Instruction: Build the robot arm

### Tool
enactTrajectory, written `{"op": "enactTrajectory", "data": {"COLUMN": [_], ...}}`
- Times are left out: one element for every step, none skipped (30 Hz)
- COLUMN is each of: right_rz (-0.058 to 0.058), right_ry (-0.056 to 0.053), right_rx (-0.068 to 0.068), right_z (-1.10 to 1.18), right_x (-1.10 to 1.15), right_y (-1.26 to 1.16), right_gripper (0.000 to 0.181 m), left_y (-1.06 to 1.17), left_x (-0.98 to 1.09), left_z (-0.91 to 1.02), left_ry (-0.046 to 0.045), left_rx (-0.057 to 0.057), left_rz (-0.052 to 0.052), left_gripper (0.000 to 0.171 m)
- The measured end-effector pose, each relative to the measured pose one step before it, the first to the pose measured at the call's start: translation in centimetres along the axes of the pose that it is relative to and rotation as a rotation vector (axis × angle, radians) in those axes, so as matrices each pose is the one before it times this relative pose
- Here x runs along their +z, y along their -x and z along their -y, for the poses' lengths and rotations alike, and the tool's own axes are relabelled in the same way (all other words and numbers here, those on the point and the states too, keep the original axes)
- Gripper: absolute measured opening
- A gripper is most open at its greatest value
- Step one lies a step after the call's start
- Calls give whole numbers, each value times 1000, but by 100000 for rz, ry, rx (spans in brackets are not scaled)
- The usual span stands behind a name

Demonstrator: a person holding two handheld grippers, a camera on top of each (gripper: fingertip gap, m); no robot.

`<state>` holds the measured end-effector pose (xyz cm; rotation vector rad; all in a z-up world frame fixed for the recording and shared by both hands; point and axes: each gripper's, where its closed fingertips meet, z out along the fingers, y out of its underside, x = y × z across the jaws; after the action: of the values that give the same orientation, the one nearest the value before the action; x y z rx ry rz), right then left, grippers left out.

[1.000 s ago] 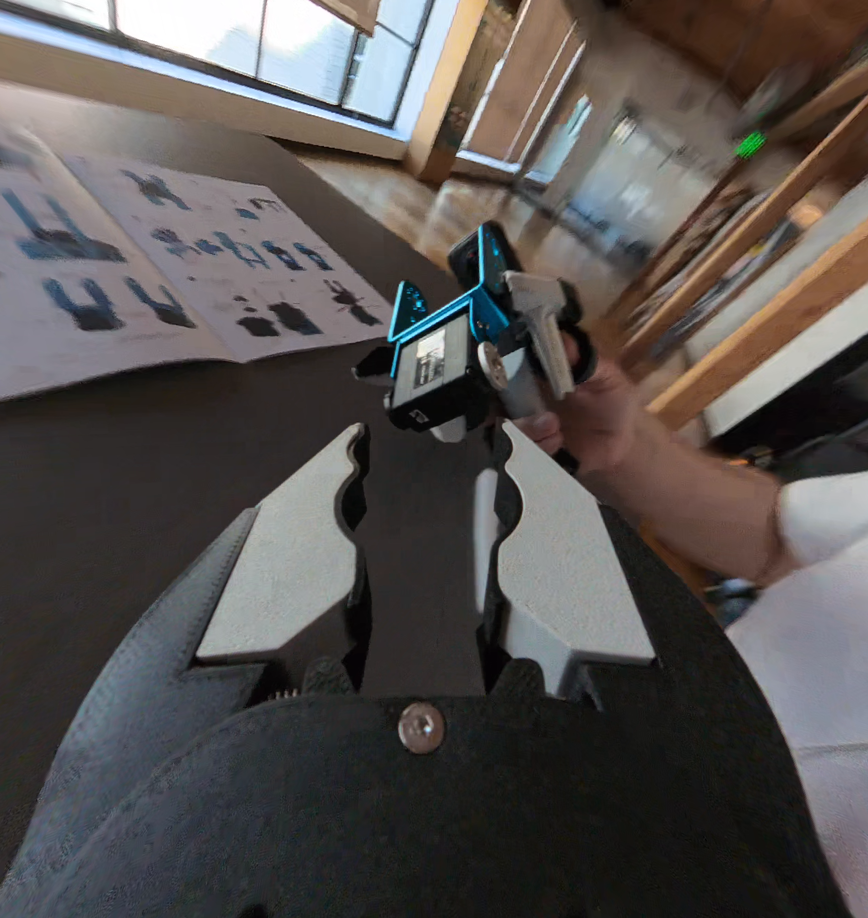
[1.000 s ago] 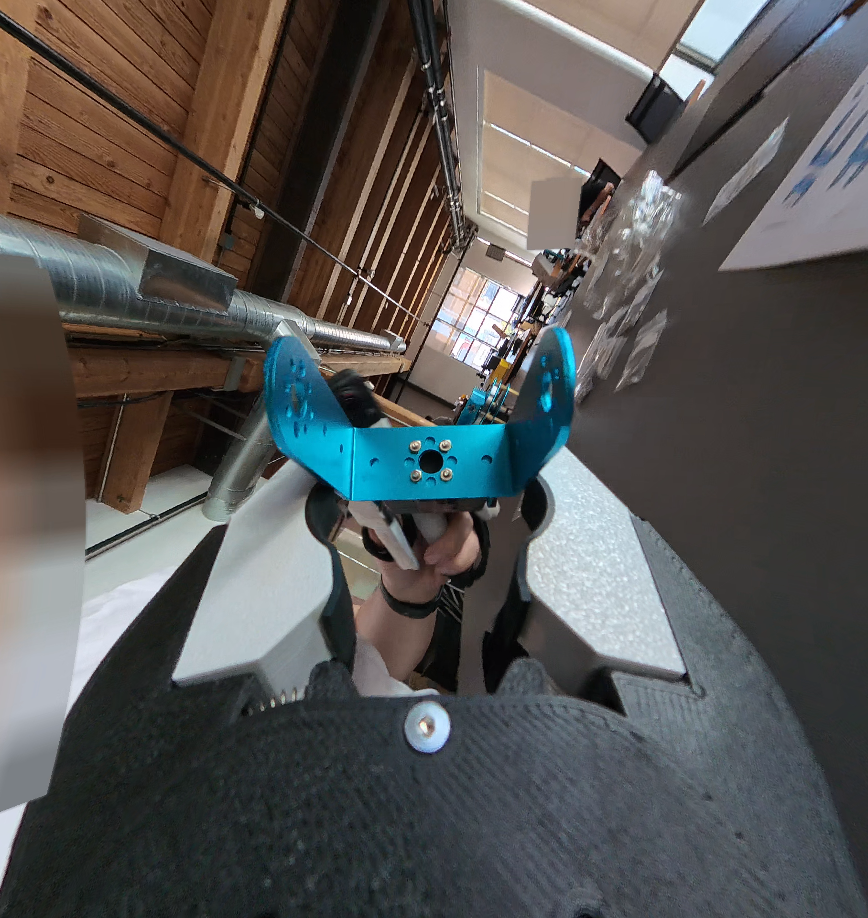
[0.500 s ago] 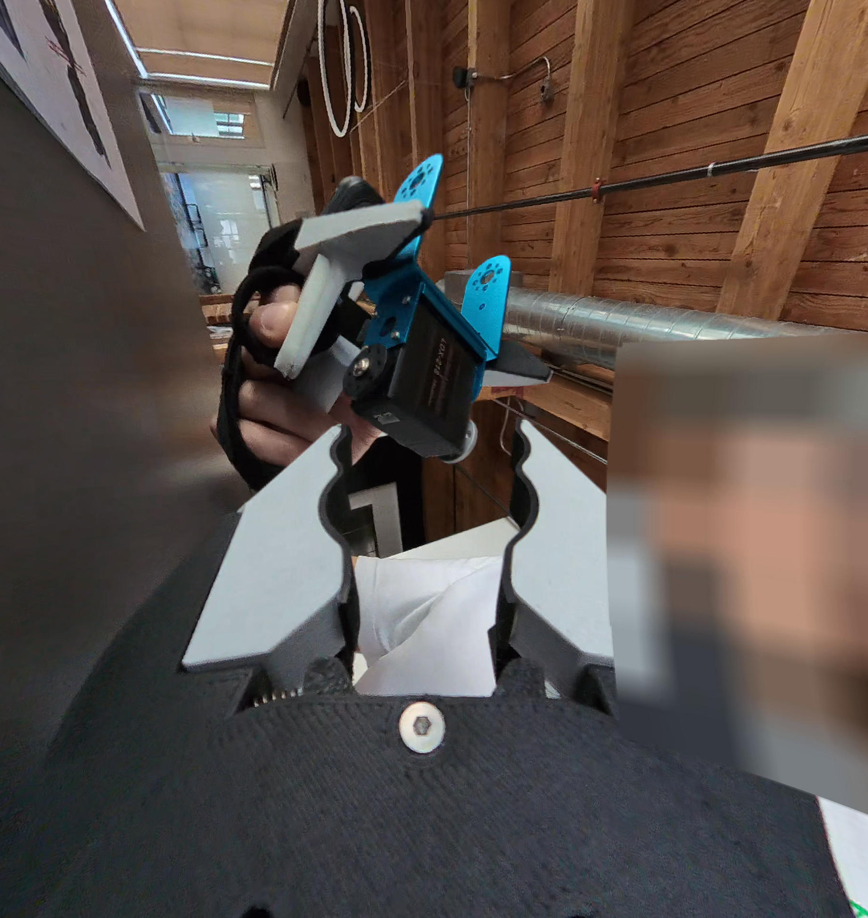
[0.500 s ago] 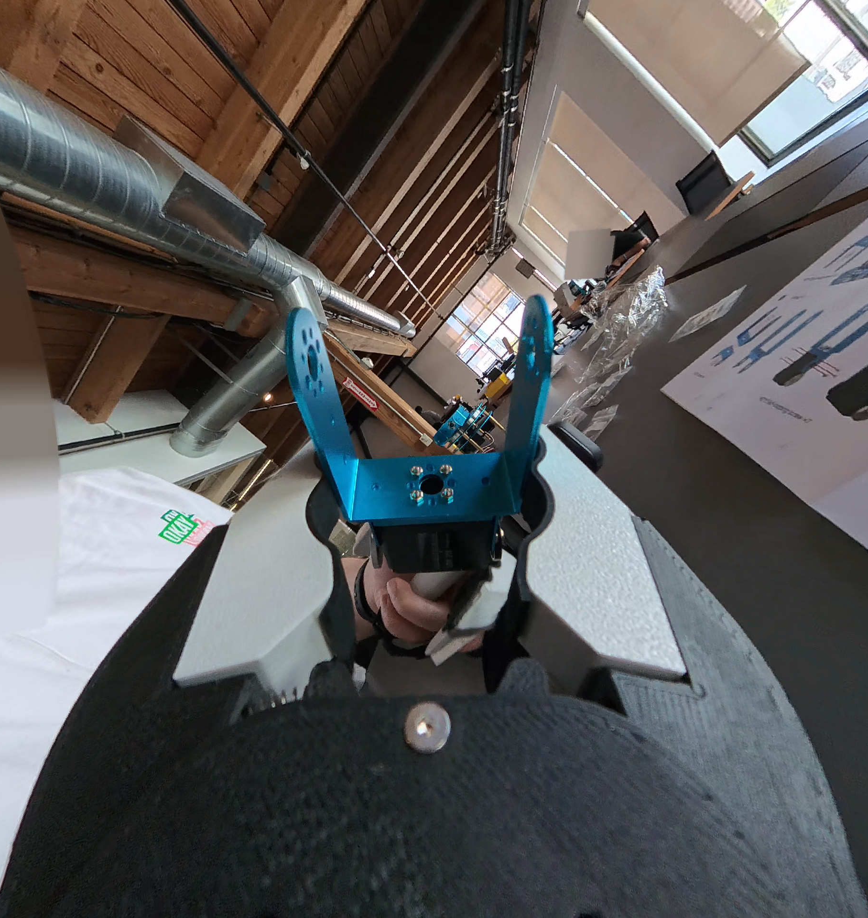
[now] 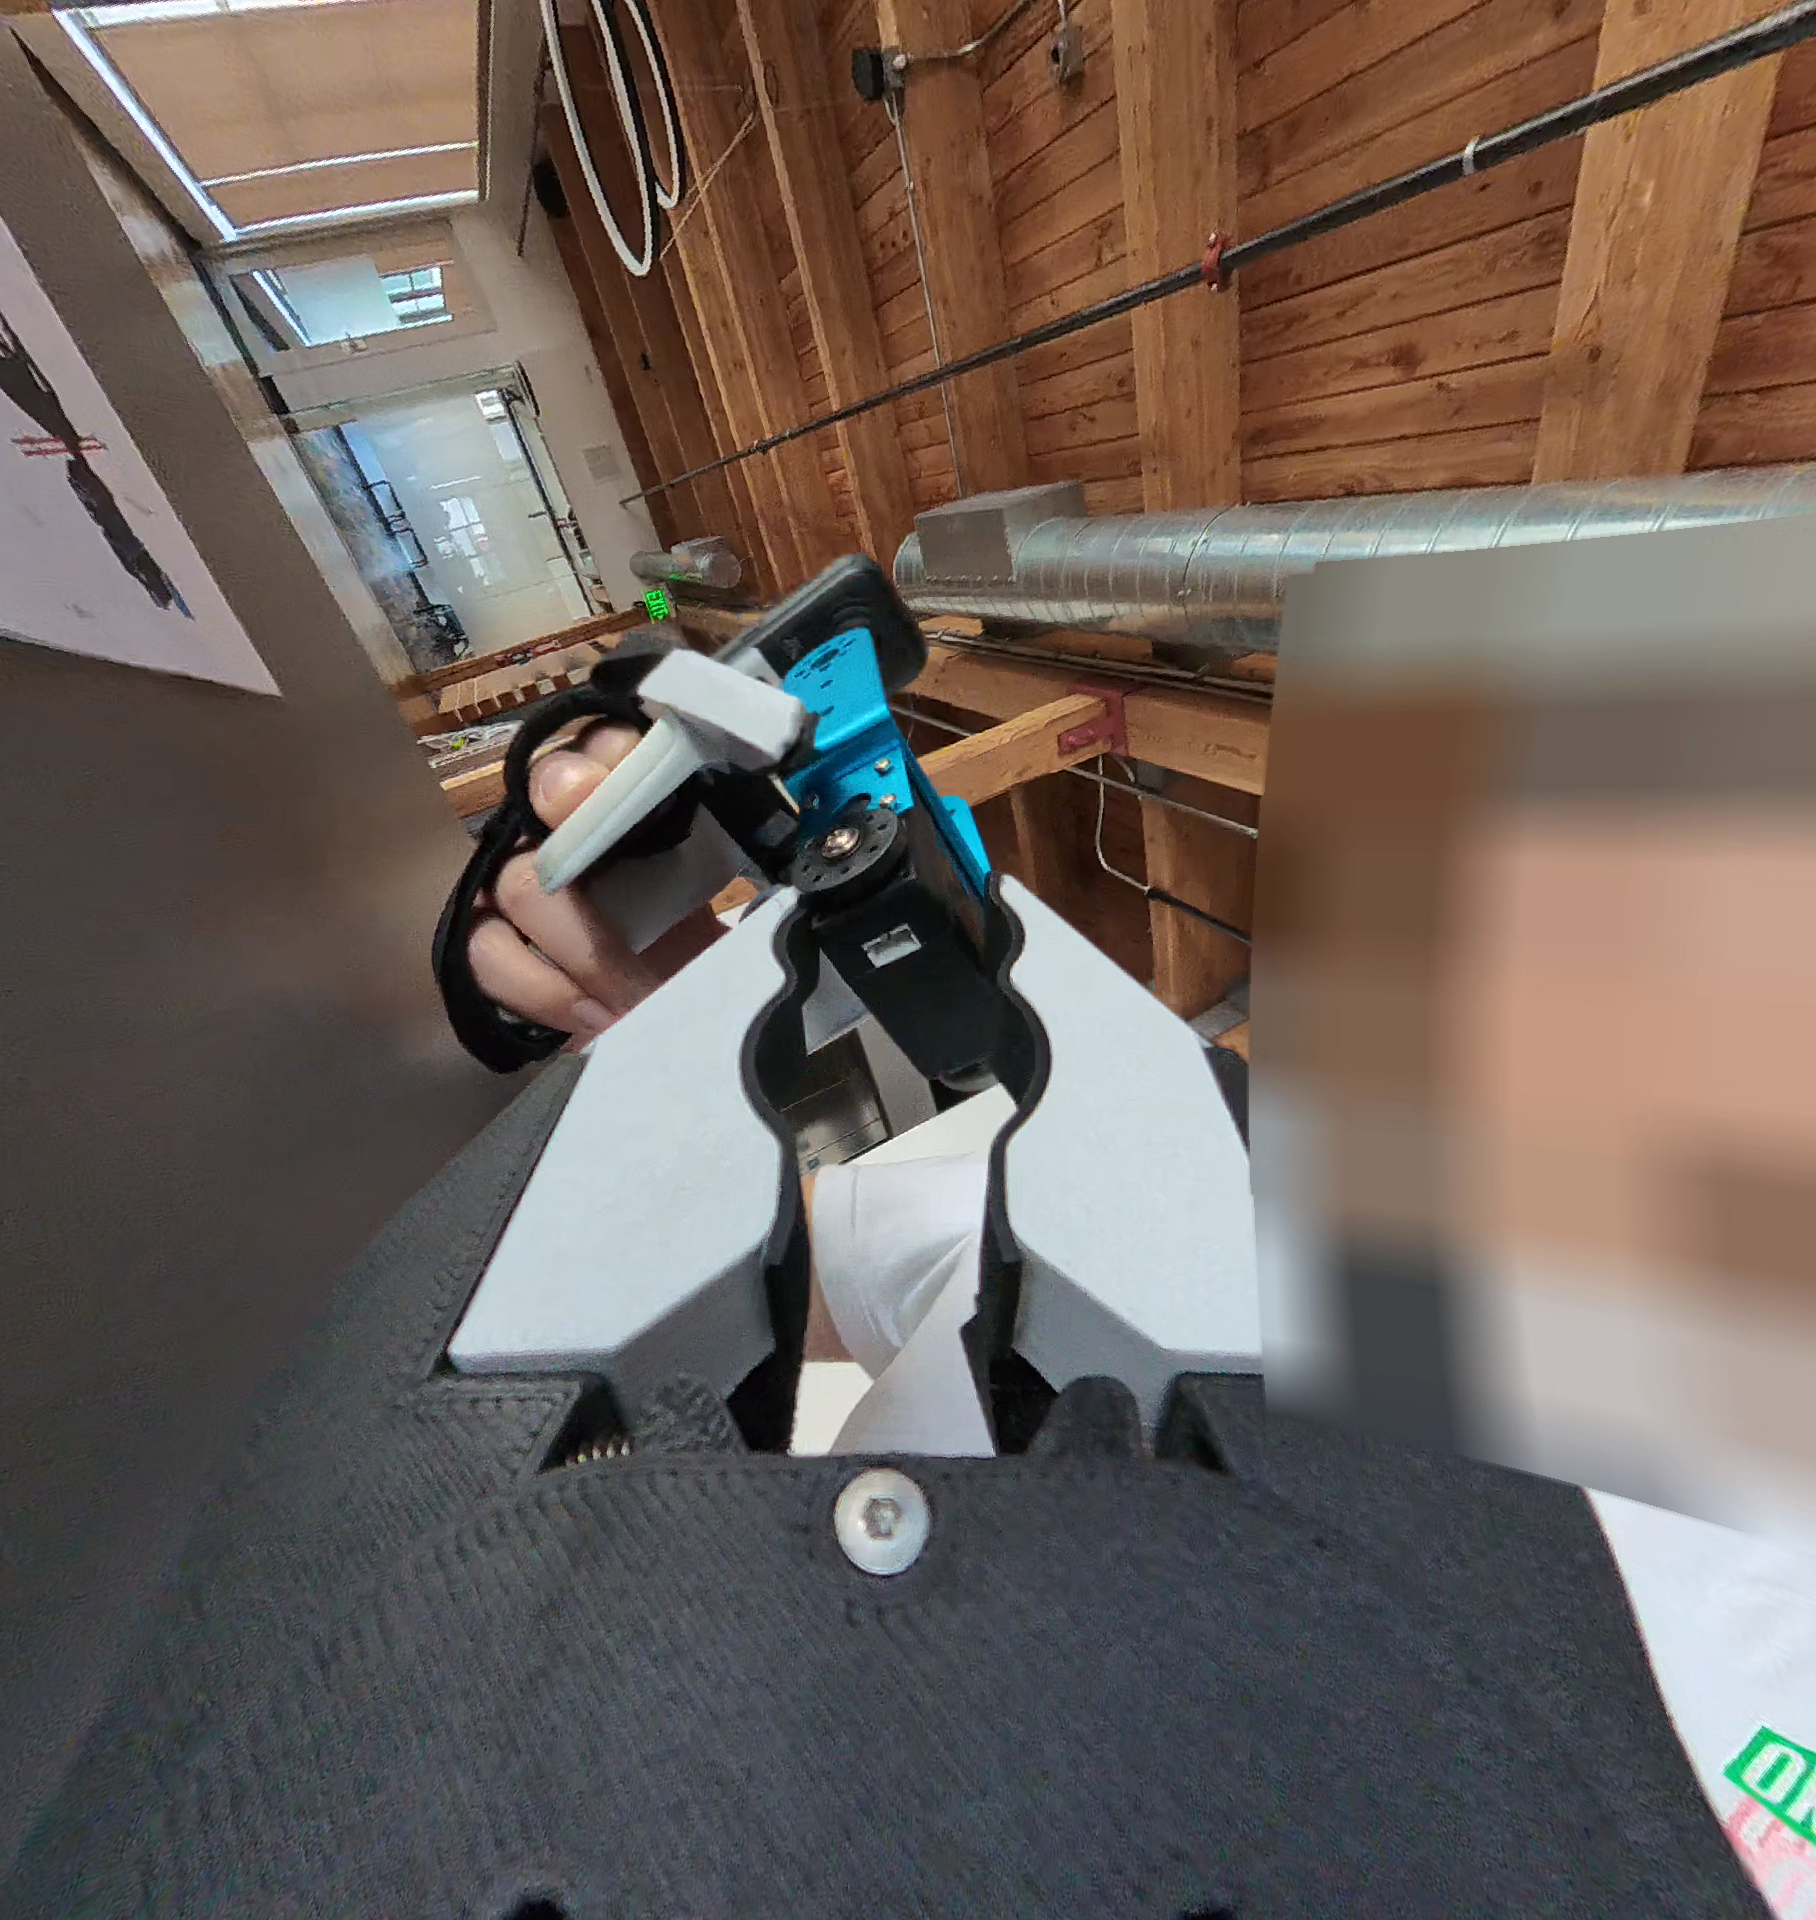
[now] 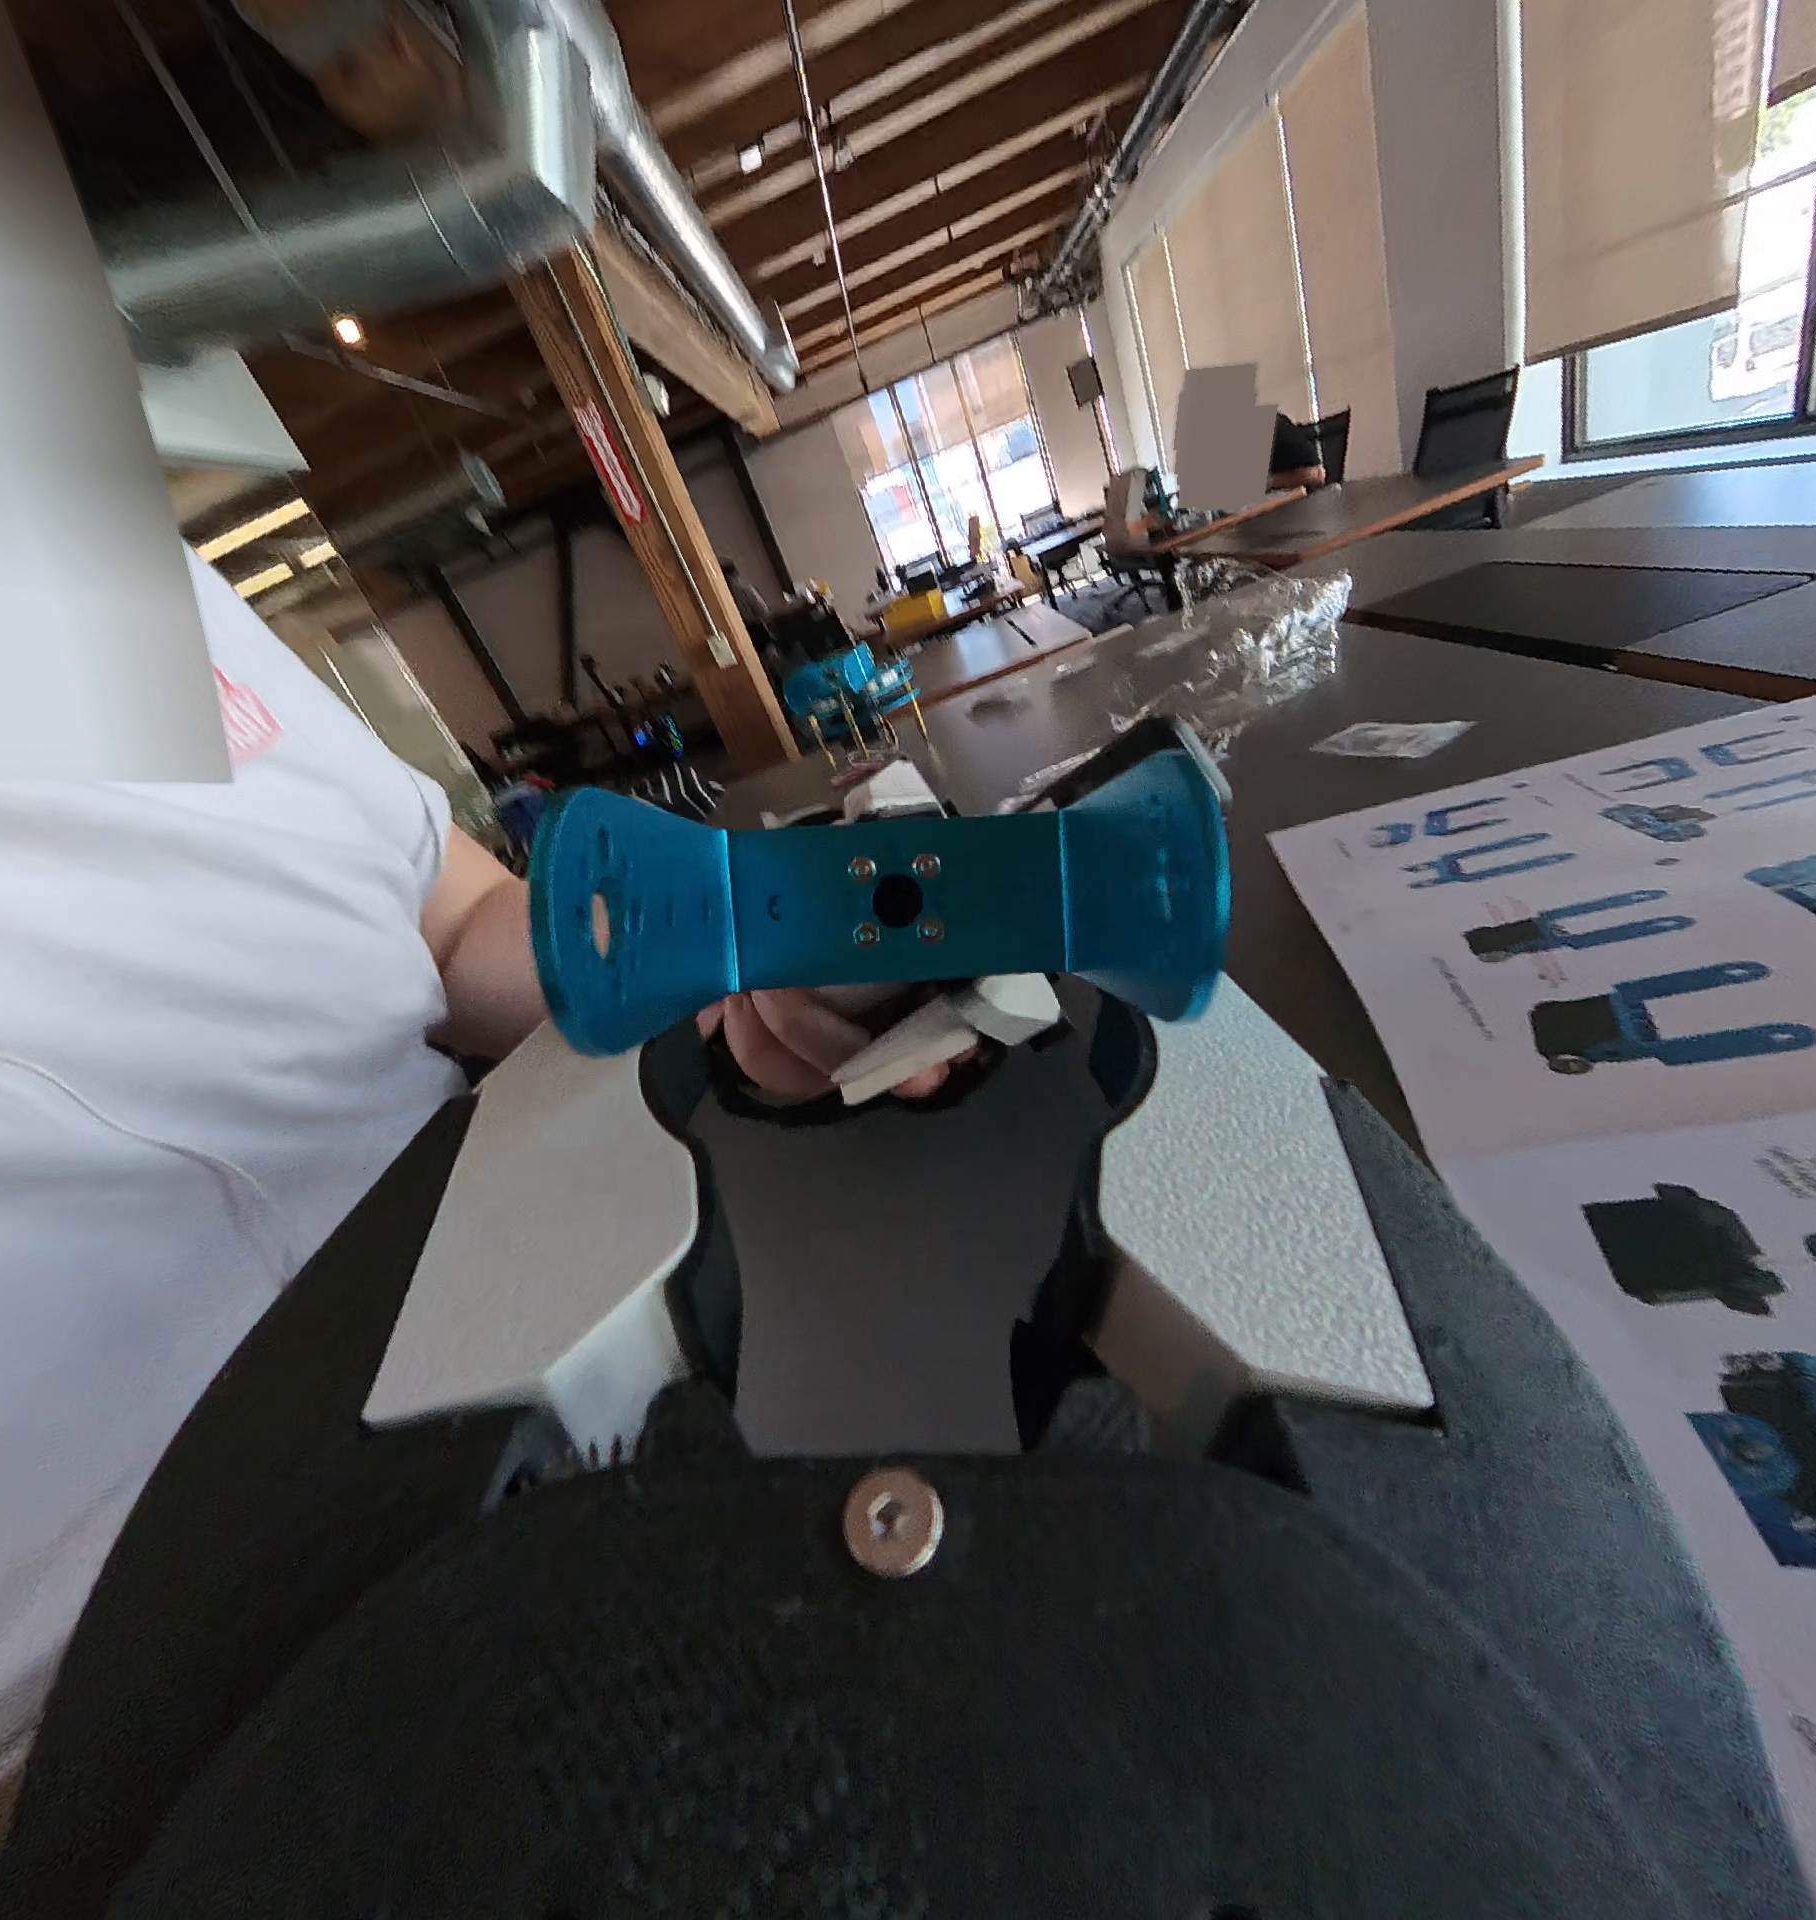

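A black servo (image 5: 914, 987) with a blue metal bracket (image 5: 842, 717) is held in the air between both grippers. My left gripper (image 5: 893, 935) has its jaws closed around the servo body, which sits tilted between the pads. The right gripper's white finger (image 5: 717, 707) shows beyond it, in a hand, clamped on the blue bracket. In the right wrist view the blue bracket (image 6: 810, 914) lies crosswise at the tips of my right gripper (image 6: 893, 1029), its holed face towards the camera. The hand on the left gripper (image 6: 800, 1029) shows behind it.
A dark table (image 6: 1506, 644) lies to the right with a printed sheet of part pictures (image 6: 1610, 987) on it and clear plastic bags (image 6: 1257, 634) farther back. The sheet also shows in the left wrist view (image 5: 42, 499). A person's white shirt (image 6: 104, 987) is close on the left. Only a small space, under 4 cm, lies between the two pairs of fingers.
My left gripper has moved in around the servo and its jaws have narrowed on it. The right gripper has swung from facing the ceiling to facing along the table, bracket still in it.
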<state>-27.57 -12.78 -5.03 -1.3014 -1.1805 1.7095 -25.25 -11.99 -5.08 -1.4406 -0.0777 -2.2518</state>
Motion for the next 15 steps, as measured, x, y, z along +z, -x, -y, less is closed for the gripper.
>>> {"op": "enactTrajectory", "data": {"right_rz": [-474, -369, -867, -1006, -1146, -1092, -1139, -410, -765, -1585, -951, -9, -187, -317, 192], "right_ry": [2470, 2427, 1299, 987, 1929, 2119, 1722, 982, 741, 604, -750, -1405, -1551, -554, -26], "right_rx": [-1727, -1044, -909, -1553, -1905, -2627, -2674, -2117, -1809, -1544, -1066, -831, -519, -195, -308], "right_z": [-382, -399, -249, -170, -262, -271, -213, -133, -124, -108, 105, 220, 249, 92, -29], "right_x": [-83, -89, -39, -85, -52, -21, 33, 132, 152, 91, 44, -26, -46, -19, 29], "right_y": [-77, -86, -116, -116, -113, -47, -23, 91, 25, -148, -92, 54, 6, -34, 26], "right_gripper": [74, 74, 74, 67, 67, 65, 66, 66, 66, 69, 74, 75, 76, 77, 77], "left_y": [310, 277, 189, 117, 132, 79, -11, -35, -27, -15, -22, -15, -37, -65, -16], "left_x": [-71, -90, -111, -146, -138, -137, -151, -148, -167, -222, -253, -270, -264, -240, -174], "left_z": [-152, -175, -115, -4, -208, -284, -203, -152, -126, -53, -28, -1, 51, 19, -43], "left_ry": [1969, 2052, 1350, 321, 1964, 2626, 1833, 1388, 1351, 733, 409, -33, -534, -310, 305], "left_rx": [139, 247, 741, 783, 1068, 621, 522, 873, 404, 66, -184, -657, -479, -466, -801], "left_rz": [1121, 1142, 1222, 1574, 2196, 2176, 1907, 1629, 1200, 832, 351, 30, -266, -550, -158], "left_gripper": [30, 30, 29, 28, 27, 27, 25, 25, 24, 23, 23, 22, 22, 22, 21]}}
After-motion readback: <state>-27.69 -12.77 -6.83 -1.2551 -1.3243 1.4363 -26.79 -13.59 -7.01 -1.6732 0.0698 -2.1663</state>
